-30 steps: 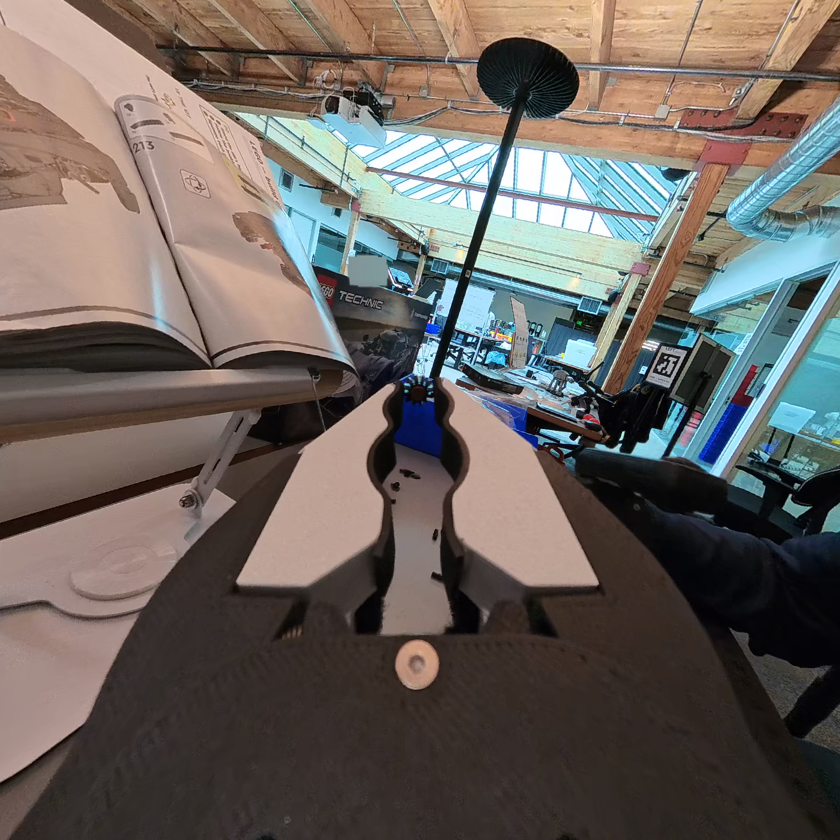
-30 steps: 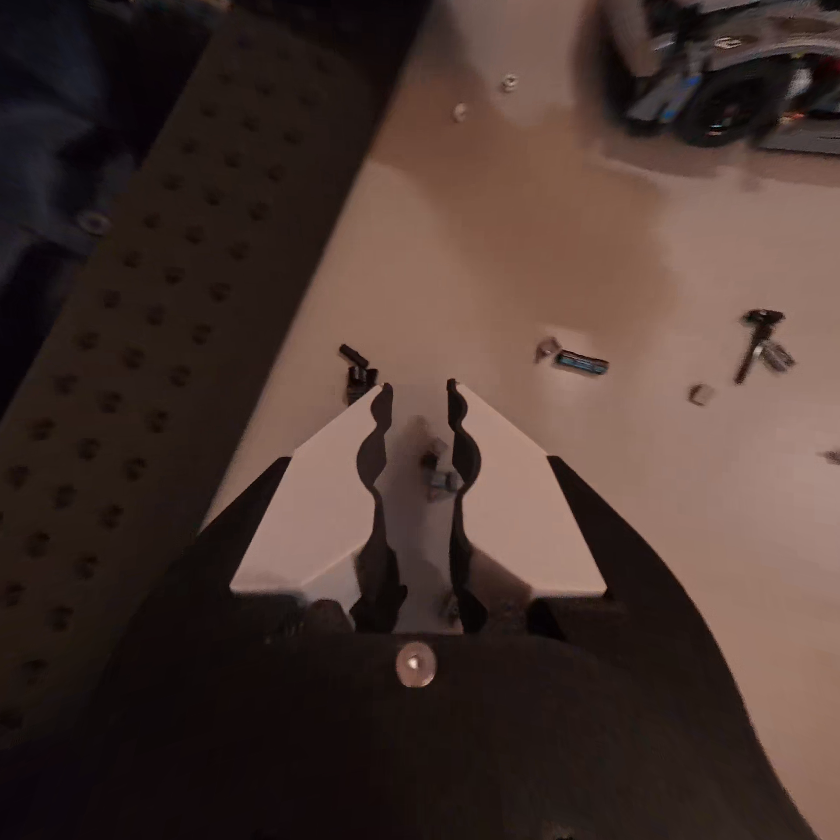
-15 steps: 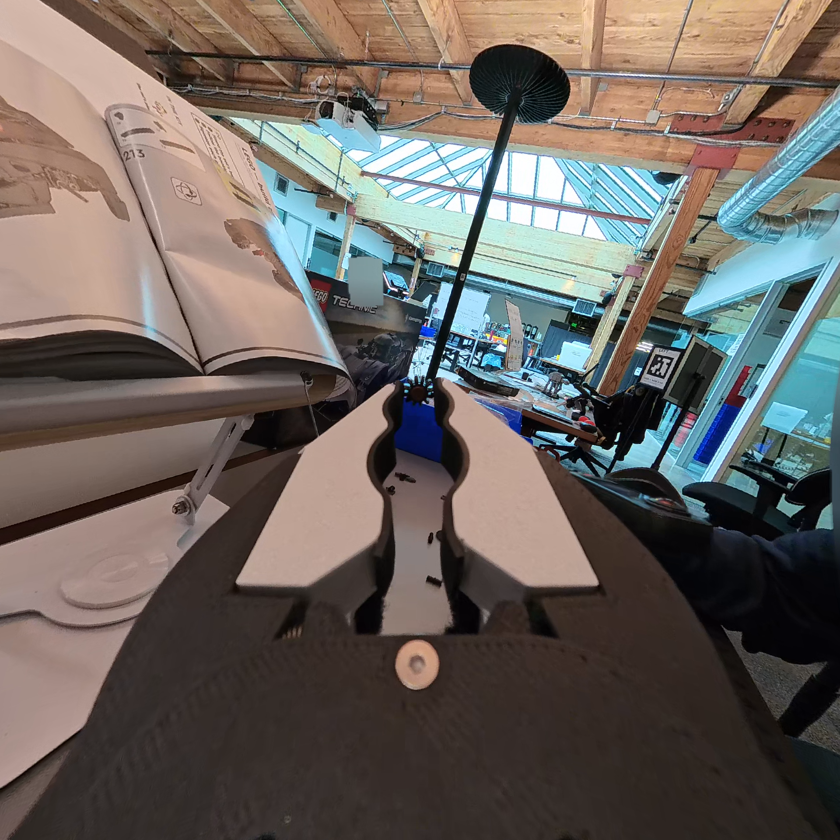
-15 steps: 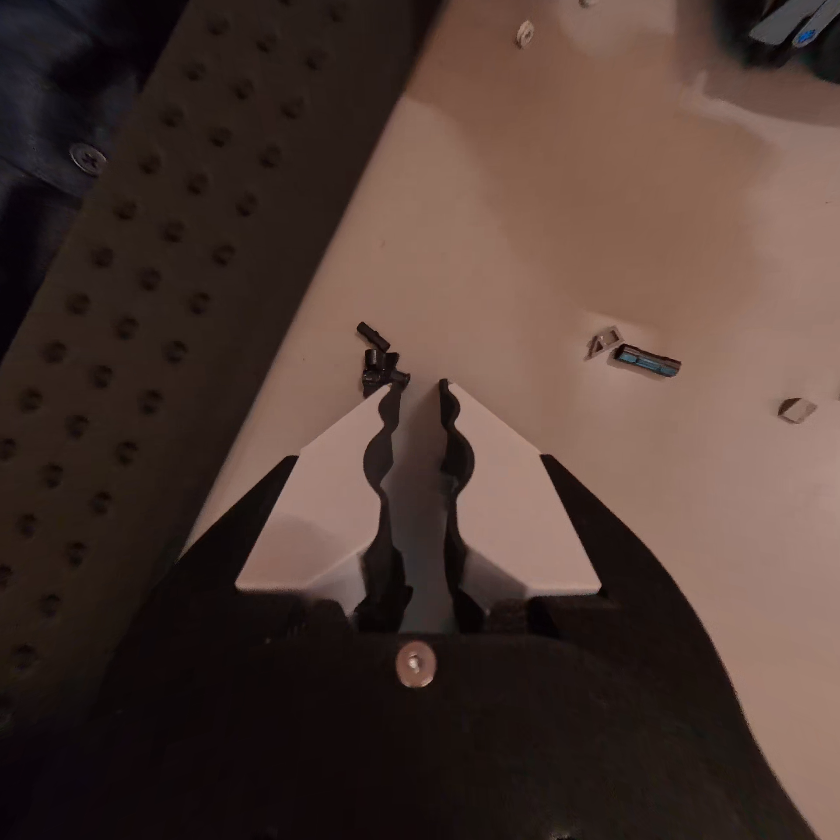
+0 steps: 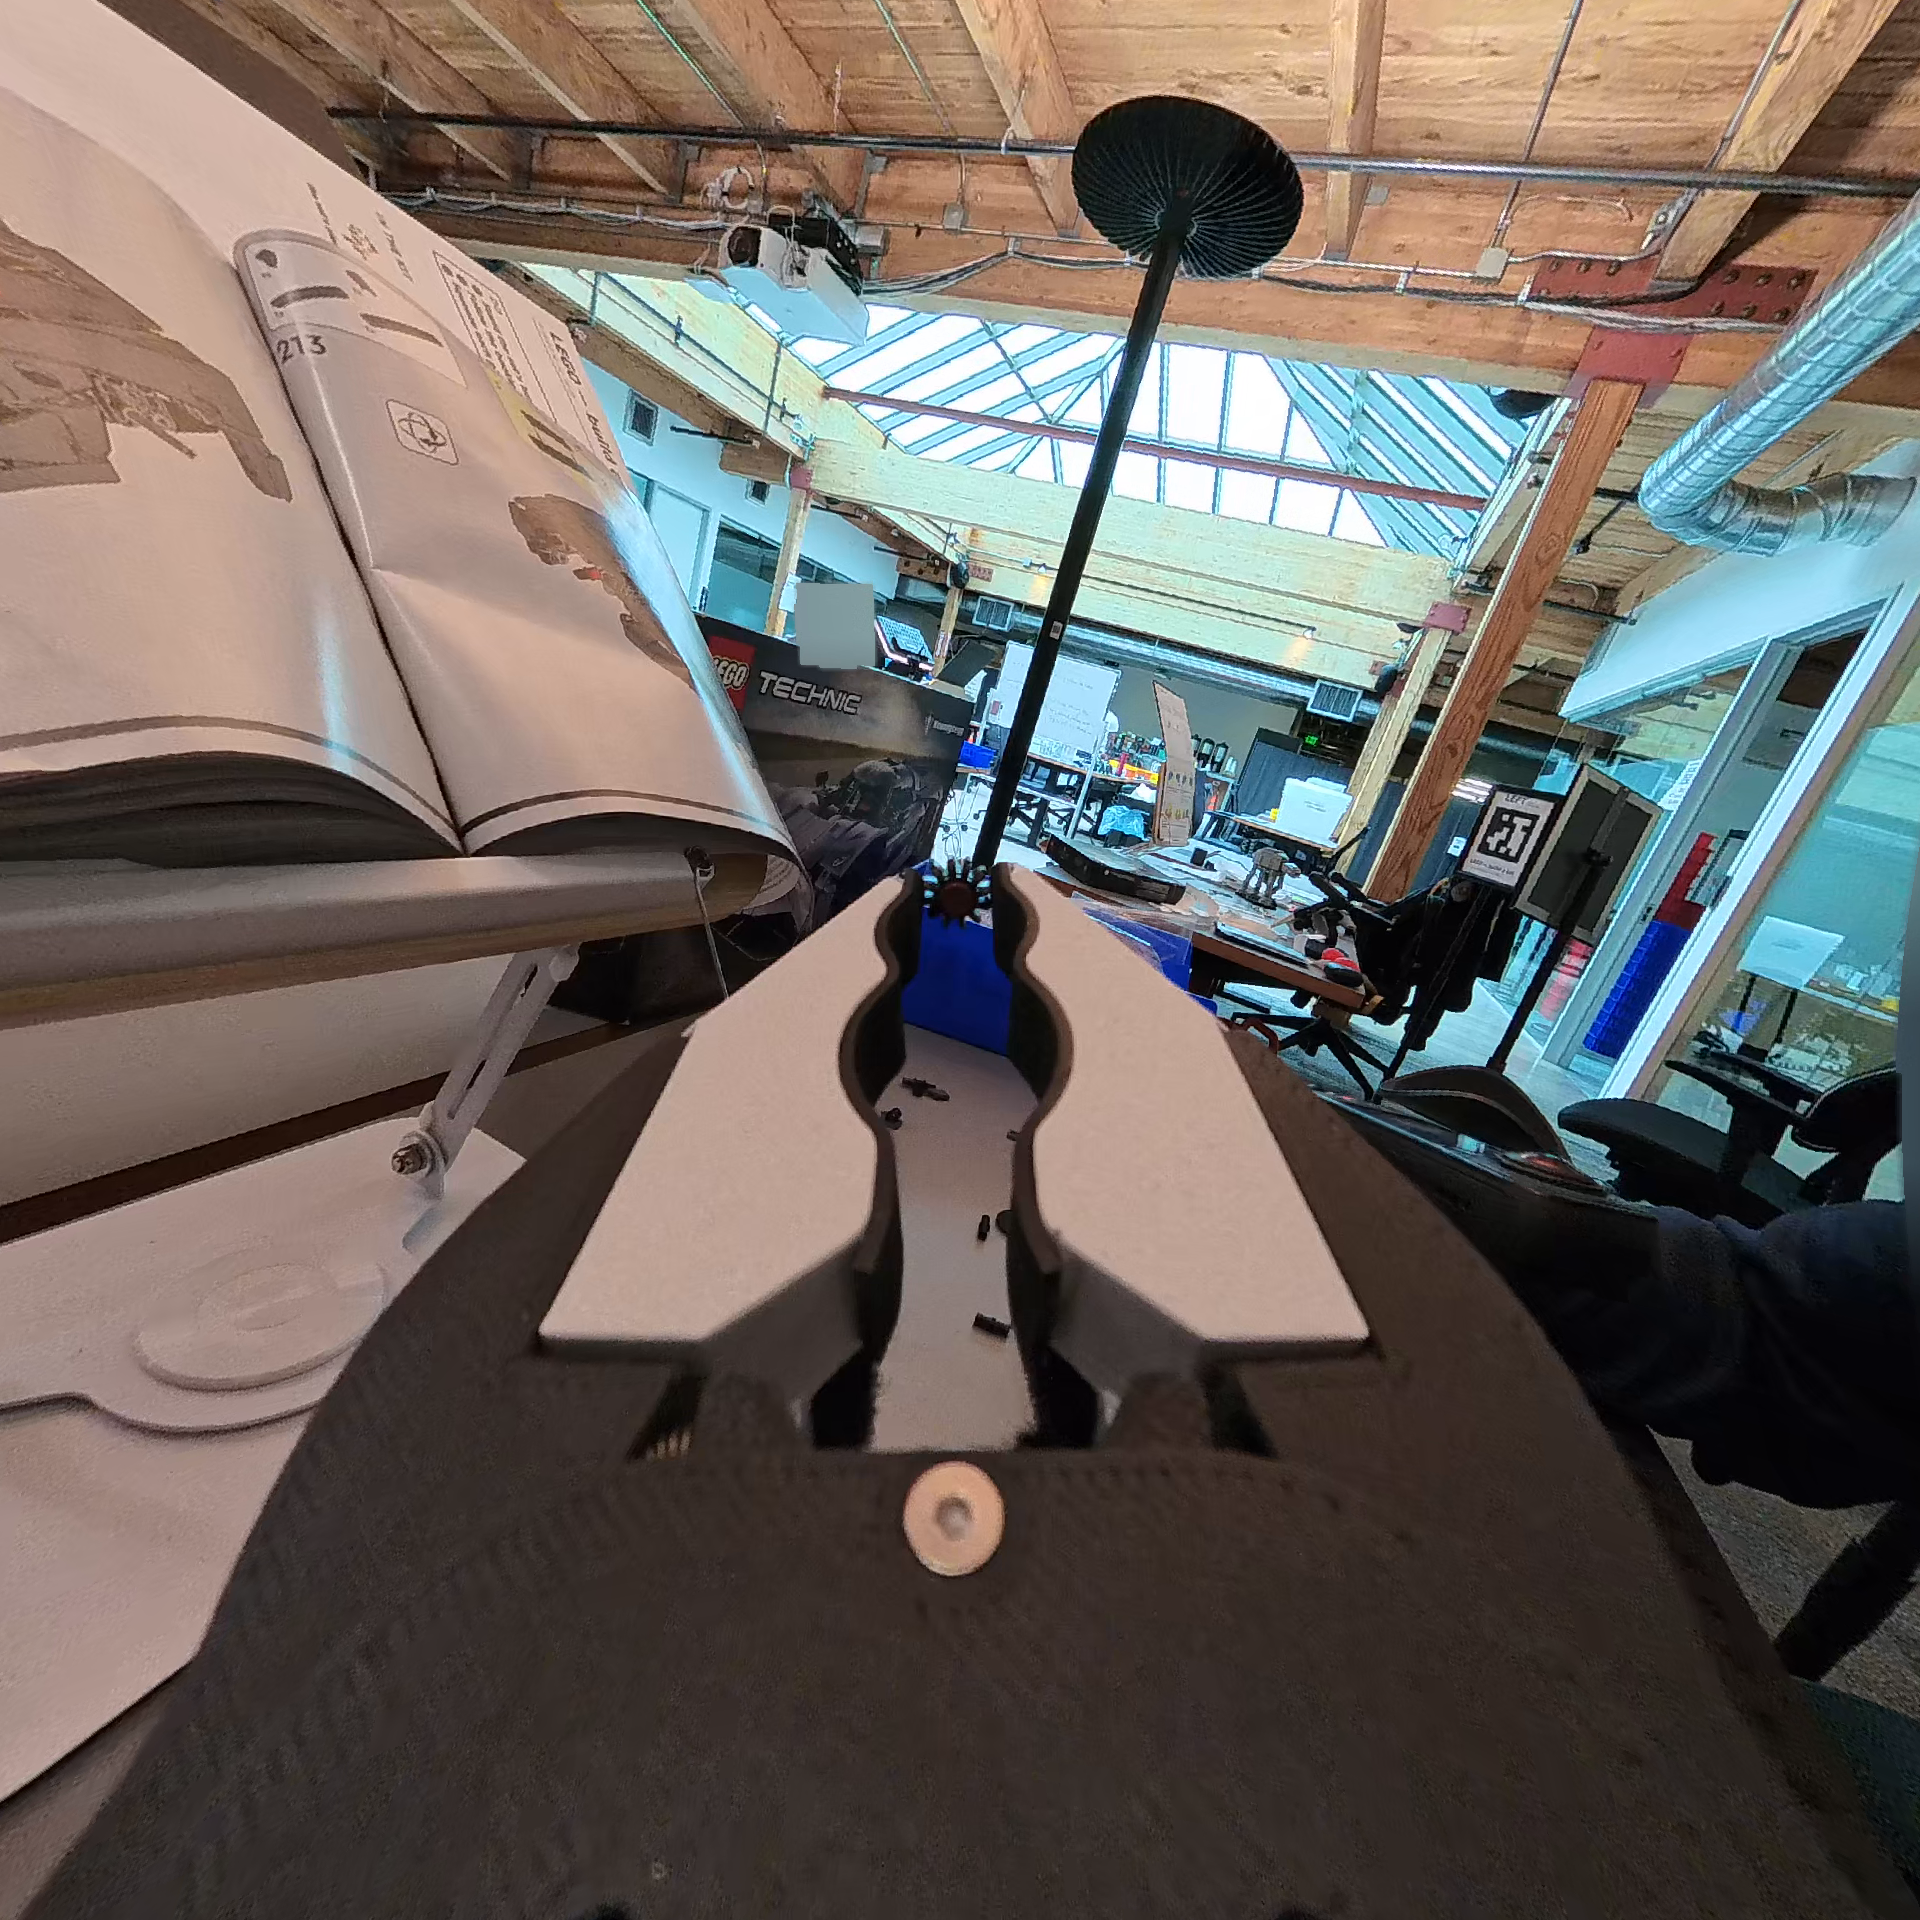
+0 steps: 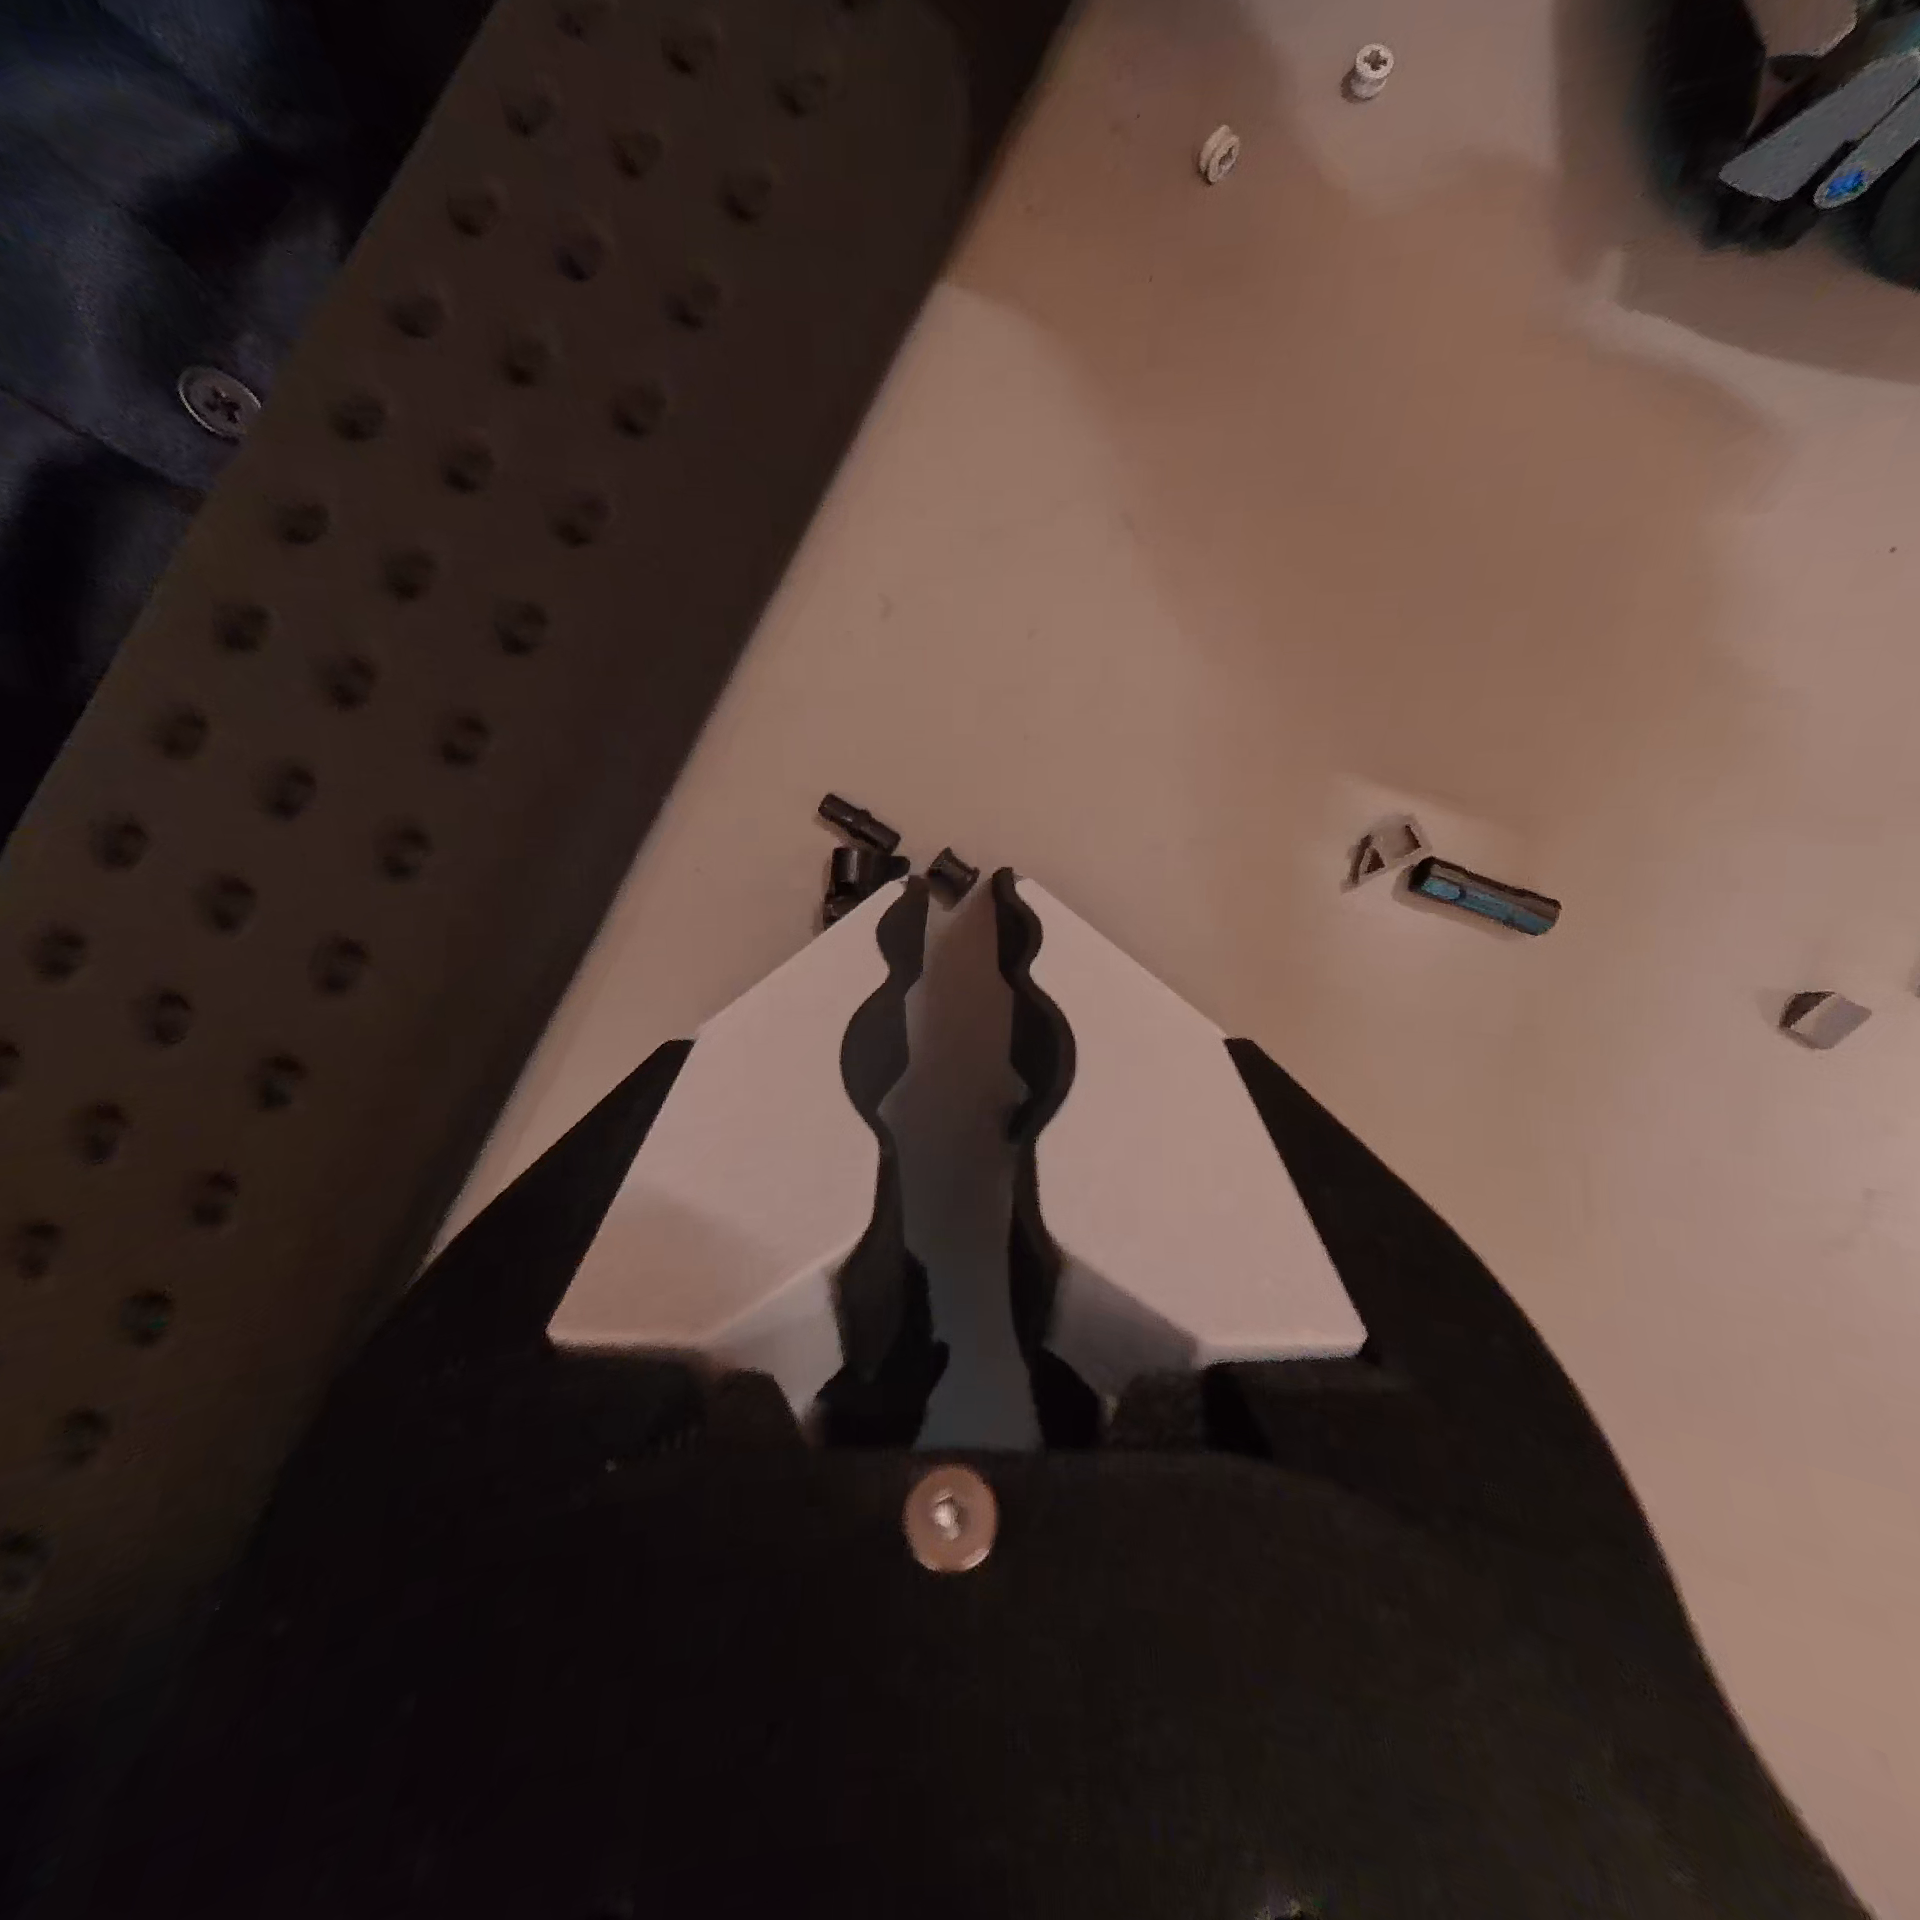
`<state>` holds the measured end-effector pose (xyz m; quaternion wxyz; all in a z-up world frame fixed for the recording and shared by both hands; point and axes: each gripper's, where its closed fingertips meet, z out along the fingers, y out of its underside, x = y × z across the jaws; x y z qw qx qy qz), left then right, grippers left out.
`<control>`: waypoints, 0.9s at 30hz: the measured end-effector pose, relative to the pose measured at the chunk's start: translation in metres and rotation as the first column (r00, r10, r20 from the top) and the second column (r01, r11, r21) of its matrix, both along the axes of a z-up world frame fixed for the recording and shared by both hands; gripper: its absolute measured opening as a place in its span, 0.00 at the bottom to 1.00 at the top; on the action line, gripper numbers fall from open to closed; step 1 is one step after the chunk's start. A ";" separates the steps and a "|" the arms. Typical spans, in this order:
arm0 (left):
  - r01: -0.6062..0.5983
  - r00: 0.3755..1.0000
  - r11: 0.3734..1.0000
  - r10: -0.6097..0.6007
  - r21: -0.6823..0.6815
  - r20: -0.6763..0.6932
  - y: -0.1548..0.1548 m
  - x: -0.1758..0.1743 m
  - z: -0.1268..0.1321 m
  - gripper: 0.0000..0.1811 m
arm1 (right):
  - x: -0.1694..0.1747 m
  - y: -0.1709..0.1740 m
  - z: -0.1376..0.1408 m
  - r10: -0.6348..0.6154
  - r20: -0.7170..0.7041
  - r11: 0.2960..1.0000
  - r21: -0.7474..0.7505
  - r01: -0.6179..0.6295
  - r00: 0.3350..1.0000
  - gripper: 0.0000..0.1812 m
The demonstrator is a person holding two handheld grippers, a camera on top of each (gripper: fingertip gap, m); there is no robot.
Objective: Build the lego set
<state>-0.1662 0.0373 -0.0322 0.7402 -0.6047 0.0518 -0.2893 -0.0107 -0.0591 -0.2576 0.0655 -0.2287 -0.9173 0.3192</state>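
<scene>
Left gripper (image 5: 954, 896) clamping one black gear (image 5: 951, 896), three black pins (image 6: 862, 857) before right gripper (image 6: 958, 896)

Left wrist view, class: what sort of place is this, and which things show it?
Probably a shared workshop or maker space: exposed timber ceiling beams with a skylight, cluttered worktables behind, and an open instruction booklet on a stand.

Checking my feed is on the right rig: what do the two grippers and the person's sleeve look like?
Both grippers, left gripper and right gripper, match: a matte black, textured body, pale grey wedge-shaped fingers with wavy black inner pads, and a silver screw at the centre. No cables show. The sleeve is dark navy.
</scene>
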 end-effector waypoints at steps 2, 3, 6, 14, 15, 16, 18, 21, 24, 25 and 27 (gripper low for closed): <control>0.000 1.000 1.000 0.000 0.000 0.000 0.000 0.000 0.000 0.06 | -0.002 -0.003 0.000 0.007 -0.006 1.000 -0.002 -0.007 1.000 0.07; 0.000 1.000 1.000 0.000 0.000 0.000 0.000 0.000 0.000 0.06 | -0.002 -0.005 0.000 0.012 -0.005 1.000 -0.004 -0.012 1.000 0.07; 0.000 1.000 1.000 0.000 0.001 0.000 0.000 0.000 0.000 0.06 | -0.002 -0.005 0.000 0.017 -0.004 1.000 0.000 -0.017 1.000 0.05; 0.004 1.000 1.000 -0.004 0.000 -0.002 0.000 0.001 0.000 0.06 | -0.003 -0.004 0.000 0.011 0.000 1.000 -0.003 -0.011 1.000 0.04; 0.004 1.000 1.000 -0.004 -0.001 -0.003 0.000 0.001 0.000 0.06 | -0.003 -0.004 0.000 0.010 0.001 1.000 -0.004 -0.010 1.000 0.04; 0.004 1.000 1.000 -0.004 -0.002 -0.004 0.000 0.002 0.000 0.06 | -0.003 -0.004 0.000 0.010 0.001 1.000 -0.003 -0.010 1.000 0.04; 0.006 1.000 1.000 -0.006 -0.003 -0.003 0.000 0.002 -0.001 0.06 | -0.003 -0.004 0.000 0.009 0.002 1.000 -0.001 -0.009 1.000 0.04; 0.007 1.000 1.000 -0.007 -0.006 -0.003 0.001 0.002 -0.001 0.06 | -0.002 -0.004 0.000 0.007 0.009 1.000 -0.004 -0.007 1.000 0.04; 0.008 1.000 1.000 -0.008 -0.007 -0.005 0.001 0.002 -0.001 0.06 | -0.001 -0.004 0.000 0.008 0.021 1.000 -0.011 -0.007 1.000 0.07; 0.008 1.000 1.000 -0.008 -0.006 -0.005 0.001 0.002 -0.001 0.06 | 0.000 -0.004 0.000 0.008 0.021 1.000 -0.010 -0.008 1.000 0.07; 0.008 1.000 1.000 -0.008 -0.006 -0.004 0.001 0.002 -0.001 0.06 | 0.000 -0.004 0.000 0.009 0.021 1.000 -0.007 -0.009 1.000 0.07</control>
